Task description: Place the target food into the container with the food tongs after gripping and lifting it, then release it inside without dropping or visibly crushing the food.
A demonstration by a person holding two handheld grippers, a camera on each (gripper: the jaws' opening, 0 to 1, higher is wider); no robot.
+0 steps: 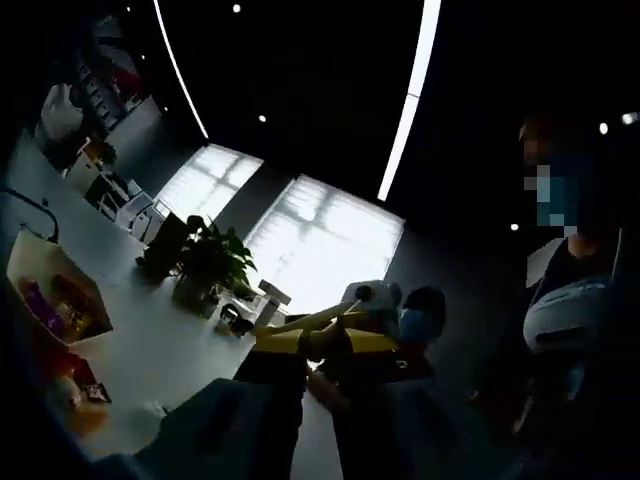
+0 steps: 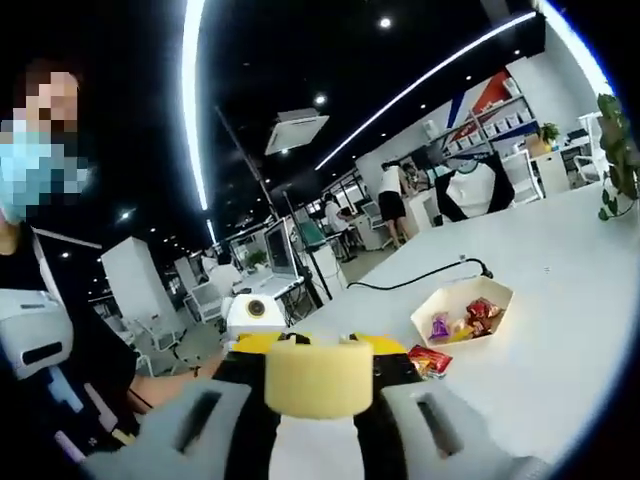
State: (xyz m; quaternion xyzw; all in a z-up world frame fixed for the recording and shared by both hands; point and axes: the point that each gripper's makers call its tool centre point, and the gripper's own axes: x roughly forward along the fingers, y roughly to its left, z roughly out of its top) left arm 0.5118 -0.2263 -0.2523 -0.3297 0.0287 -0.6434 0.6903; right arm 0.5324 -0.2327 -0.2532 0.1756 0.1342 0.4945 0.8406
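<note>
The right gripper [image 2: 318, 420] is clenched on pale food tongs [image 2: 318, 378], held high. The white container [image 2: 462, 312] of wrapped snacks lies at 2 o'clock, well apart. The left gripper's [image 1: 318, 400] state cannot be told (dark view). Risk: too firm a squeeze would crush the snack.

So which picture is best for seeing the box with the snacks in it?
The right gripper view is best. The snack box sits bright on the white table, open side toward the camera, so its colourful packets show. In the left gripper view the same box is near the dim left edge, tilted and harder to make out.
</note>
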